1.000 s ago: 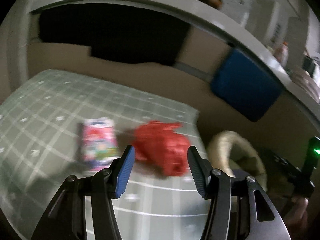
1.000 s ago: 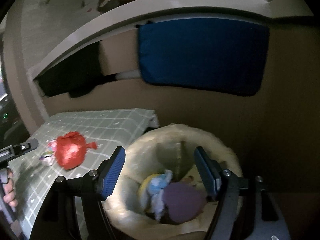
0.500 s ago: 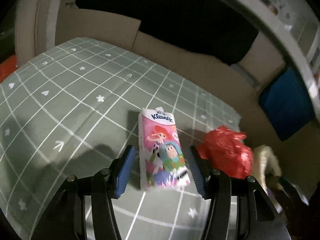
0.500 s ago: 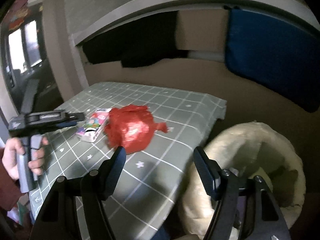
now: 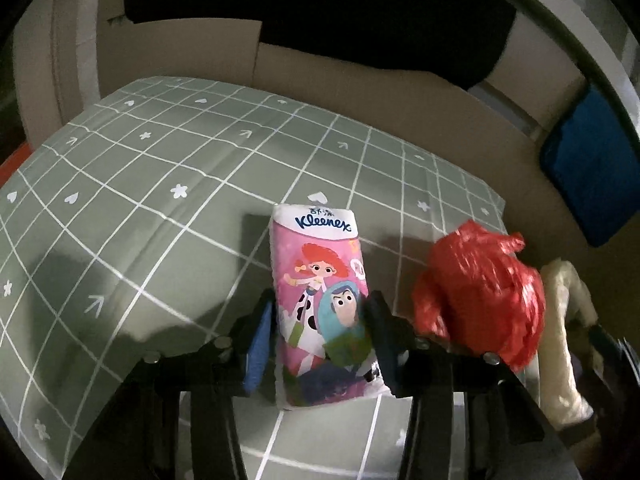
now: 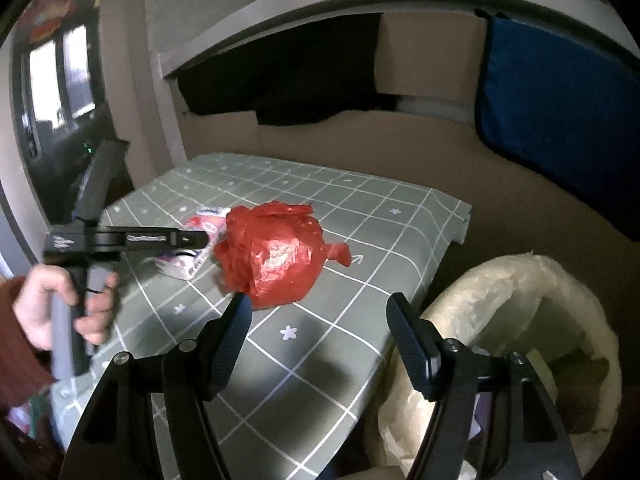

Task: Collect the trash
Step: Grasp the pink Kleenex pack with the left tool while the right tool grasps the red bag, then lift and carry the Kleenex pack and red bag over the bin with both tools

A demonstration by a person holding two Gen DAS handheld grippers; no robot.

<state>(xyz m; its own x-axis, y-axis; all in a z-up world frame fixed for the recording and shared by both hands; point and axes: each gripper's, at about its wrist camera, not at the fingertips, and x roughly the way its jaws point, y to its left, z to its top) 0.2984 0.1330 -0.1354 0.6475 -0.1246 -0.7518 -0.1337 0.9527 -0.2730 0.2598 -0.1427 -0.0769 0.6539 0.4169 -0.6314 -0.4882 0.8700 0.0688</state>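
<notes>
The tissue pack (image 5: 320, 304) is wrapped in smooth, glossy printed plastic film. The red bag (image 6: 274, 254) is thin crinkled plastic that catches glare. The tablecloth (image 5: 168, 184) is matt green cloth, slightly creased. The bin liner (image 6: 516, 300) is pale, wrinkled, translucent plastic. The cushion (image 6: 560, 120) looks like matt blue fabric.

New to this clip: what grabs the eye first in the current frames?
The crumpled bright red plastic bag sits mid-table on the green grid-patterned tablecloth, just ahead of the open right tongs. Beside it lies a pink Kleenex tissue pack with cartoon figures, between the pads of the left tongs, which have just been closing around it. Off the table's right edge stands a bin lined with a pale plastic bag.
</notes>
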